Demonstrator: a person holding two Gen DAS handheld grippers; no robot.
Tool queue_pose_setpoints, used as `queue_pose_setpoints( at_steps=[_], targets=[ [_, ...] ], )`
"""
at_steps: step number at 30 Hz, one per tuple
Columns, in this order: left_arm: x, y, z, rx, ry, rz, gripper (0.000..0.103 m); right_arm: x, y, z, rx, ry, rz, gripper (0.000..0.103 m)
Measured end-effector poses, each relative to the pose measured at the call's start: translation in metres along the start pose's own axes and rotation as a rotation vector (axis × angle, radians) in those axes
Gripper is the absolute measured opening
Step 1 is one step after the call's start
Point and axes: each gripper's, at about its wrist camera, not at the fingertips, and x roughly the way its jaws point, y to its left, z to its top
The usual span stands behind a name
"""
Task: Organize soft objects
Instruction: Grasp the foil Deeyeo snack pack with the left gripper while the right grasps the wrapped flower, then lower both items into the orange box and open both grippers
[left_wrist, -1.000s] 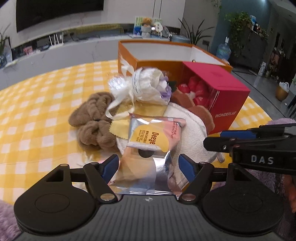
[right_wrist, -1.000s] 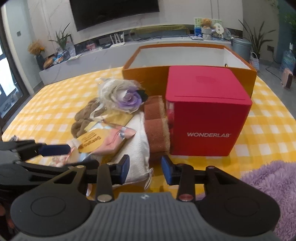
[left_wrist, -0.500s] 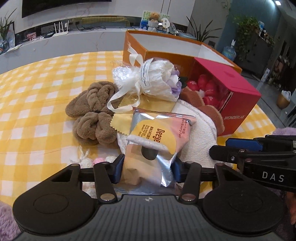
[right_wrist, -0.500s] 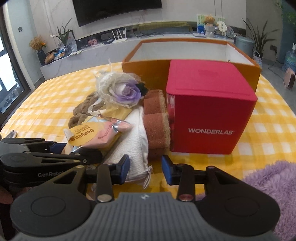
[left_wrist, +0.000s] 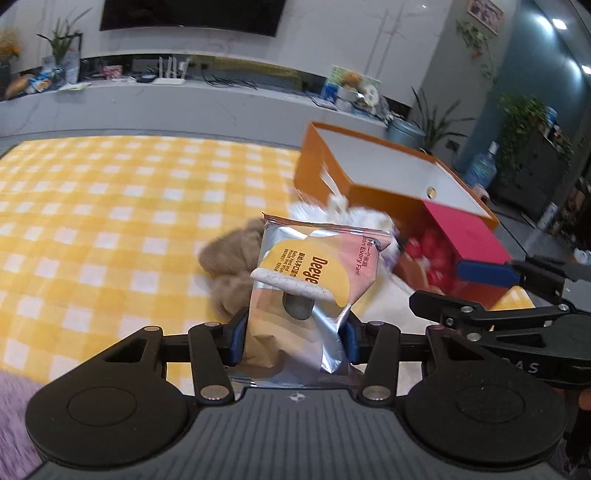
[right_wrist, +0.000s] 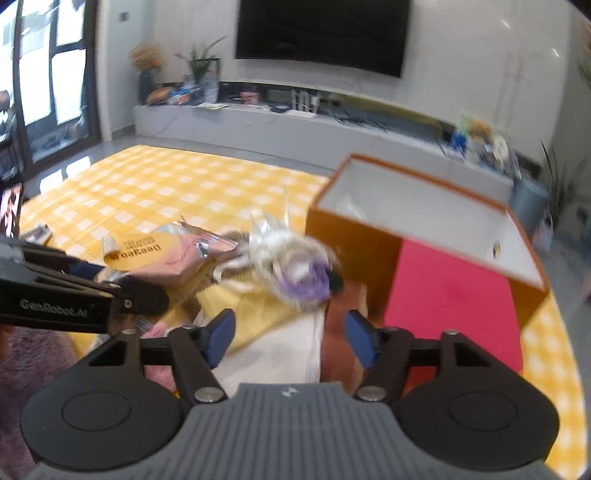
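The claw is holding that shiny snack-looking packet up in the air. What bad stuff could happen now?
The left gripper pinches only the bottom of the foil packet, so the slippery, top-heavy pack might slide out or flop over. The open right gripper hangs close beside it, so the two could bump. On the way to the orange box, the packet might snag the wrapped flower.

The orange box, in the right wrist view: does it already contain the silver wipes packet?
No, the silver wipes packet is outside the orange box, clamped in the left hand-held gripper above the pile.
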Motion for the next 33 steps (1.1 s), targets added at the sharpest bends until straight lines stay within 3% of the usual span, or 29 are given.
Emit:
queue_pose_setpoints(
  at_steps=[12,17,23,28,33],
  targets=[
    [0.018,0.015,0.01,-0.069,0.011,0.025,0.056,0.066,0.02,0.032,-0.387,0.037,-0.031,0.073],
    [0.018,0.023,0.006,-0.09,0.019,0.022,0.056,0.076,0.017,0.036,-0.37,0.058,-0.007,0.069],
    [0.017,0.024,0.004,-0.099,0.031,0.011,0.056,0.079,0.021,0.033,-0.358,0.078,0.021,0.052],
    [0.007,0.021,0.006,-0.098,0.017,0.022,0.056,0.067,0.016,0.037,-0.316,0.062,0.022,0.039],
    [-0.005,0.015,0.01,-0.102,-0.001,0.03,0.056,0.043,0.008,0.043,-0.249,0.029,0.042,0.037]
  ],
)
